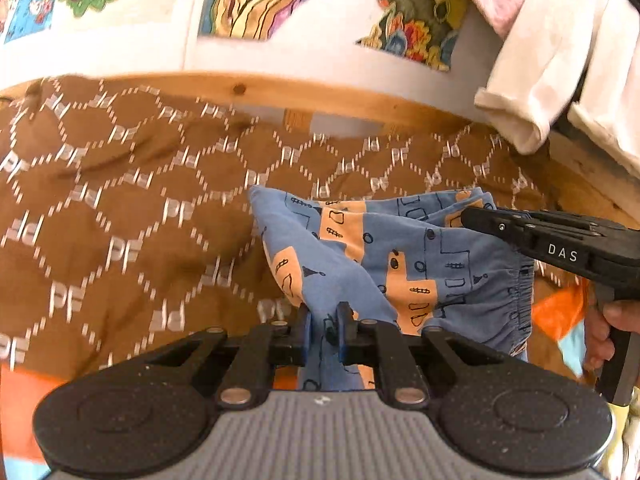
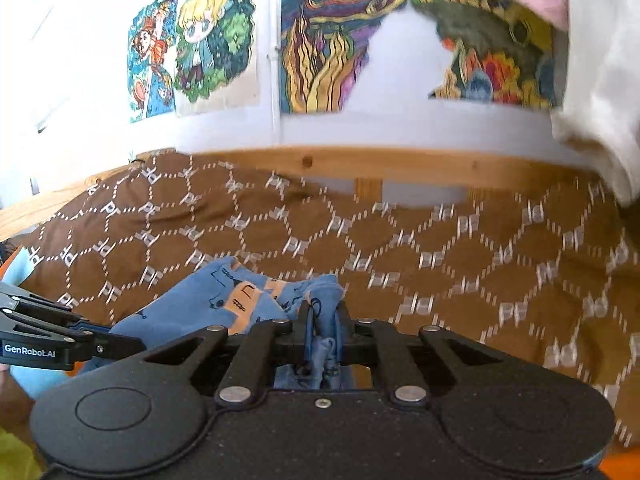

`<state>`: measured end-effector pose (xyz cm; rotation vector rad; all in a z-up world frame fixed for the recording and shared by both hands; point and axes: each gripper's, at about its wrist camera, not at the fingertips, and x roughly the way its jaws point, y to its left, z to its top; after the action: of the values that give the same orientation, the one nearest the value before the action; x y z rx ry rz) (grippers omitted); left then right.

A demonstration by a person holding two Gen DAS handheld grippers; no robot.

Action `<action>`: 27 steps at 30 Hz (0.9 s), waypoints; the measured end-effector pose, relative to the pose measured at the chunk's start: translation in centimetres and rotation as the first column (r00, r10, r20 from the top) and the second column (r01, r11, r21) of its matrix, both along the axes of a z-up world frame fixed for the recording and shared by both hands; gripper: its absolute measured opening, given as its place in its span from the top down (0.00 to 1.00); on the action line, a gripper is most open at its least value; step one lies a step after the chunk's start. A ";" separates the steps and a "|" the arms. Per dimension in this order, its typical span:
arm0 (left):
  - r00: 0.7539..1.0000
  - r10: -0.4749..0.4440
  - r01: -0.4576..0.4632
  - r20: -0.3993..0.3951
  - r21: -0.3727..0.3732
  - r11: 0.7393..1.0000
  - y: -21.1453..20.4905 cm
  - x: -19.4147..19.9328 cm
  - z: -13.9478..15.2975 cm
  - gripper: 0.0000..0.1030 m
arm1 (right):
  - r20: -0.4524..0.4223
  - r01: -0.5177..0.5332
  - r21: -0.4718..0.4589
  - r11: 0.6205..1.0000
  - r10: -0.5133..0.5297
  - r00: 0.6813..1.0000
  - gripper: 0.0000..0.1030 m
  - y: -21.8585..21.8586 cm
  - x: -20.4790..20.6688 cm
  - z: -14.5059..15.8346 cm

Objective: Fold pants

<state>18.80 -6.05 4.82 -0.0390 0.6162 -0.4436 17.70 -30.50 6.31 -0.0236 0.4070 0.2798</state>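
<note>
The pants (image 1: 384,248) are small, blue with orange patches and black doodles, with an elastic waistband at the right. They hang bunched above a brown patterned bedspread (image 1: 120,208). My left gripper (image 1: 323,312) is shut on a fold of the pants at their lower edge. My right gripper (image 2: 322,312) is shut on another bunch of the blue cloth (image 2: 224,312). In the left wrist view the right gripper (image 1: 466,216) reaches in from the right onto the pants' upper right corner. In the right wrist view the left gripper (image 2: 136,346) enters from the left edge.
A wooden bed rail (image 1: 304,98) runs behind the bedspread under a white wall with colourful posters (image 2: 320,40). White and pink cloths (image 1: 560,48) hang at the upper right. Orange and light-blue fabric (image 1: 560,316) lies at the right.
</note>
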 end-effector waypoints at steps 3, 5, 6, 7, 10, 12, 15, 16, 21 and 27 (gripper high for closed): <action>1.000 0.013 -0.012 0.027 -0.013 1.000 -0.8 1.9 0.6 0.87 | 0.036 -0.014 -0.054 0.998 0.016 0.999 0.90 0.0 2.2 1.6; 0.999 0.028 -0.028 0.033 -0.022 0.999 -1.2 3.3 0.8 0.87 | 0.049 -0.020 -0.083 0.996 0.024 0.999 0.90 -0.1 3.6 2.4; 0.999 0.039 -0.038 0.030 -0.030 0.999 -1.3 4.0 0.8 0.87 | 0.046 -0.024 -0.092 0.996 0.028 0.999 0.90 -0.2 4.5 2.7; 0.998 0.049 -0.048 0.025 -0.040 0.998 -1.3 4.7 0.8 0.87 | 0.039 -0.025 -0.095 0.995 0.029 0.999 0.90 -0.3 5.5 2.9; 0.998 0.067 -0.067 -0.003 -0.044 0.997 -1.3 6.7 0.3 0.87 | 0.015 -0.029 -0.107 0.994 0.031 0.999 0.90 -0.4 7.7 3.0; 0.997 0.078 -0.078 -0.022 -0.037 0.996 -1.3 7.6 -0.3 0.87 | -0.002 -0.030 -0.126 0.992 0.030 1.000 0.90 -0.4 9.1 2.7; 0.995 0.089 -0.090 -0.050 -0.015 0.996 -1.5 8.4 -1.7 0.87 | -0.037 -0.030 -0.153 0.988 0.025 0.999 0.90 -0.1 10.5 1.5; 0.993 0.094 -0.095 -0.064 -0.006 0.995 -1.5 8.6 -2.3 0.87 | -0.049 -0.028 -0.164 0.986 0.020 0.999 0.90 -0.1 10.8 1.0; 0.982 0.131 -0.129 -0.136 0.023 0.991 -1.1 9.0 -4.2 0.86 | -0.095 0.013 -0.212 0.977 -0.034 0.995 0.88 -0.1 11.8 -1.6; 0.976 0.169 -0.165 -0.135 0.038 0.986 -0.4 8.5 -3.2 0.60 | -0.057 0.061 -0.235 0.970 -0.076 0.996 0.69 -1.0 10.2 -1.4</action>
<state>27.33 -6.41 1.59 -0.0959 0.7486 -0.2712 27.91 -31.50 4.93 -0.2305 0.5030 0.1638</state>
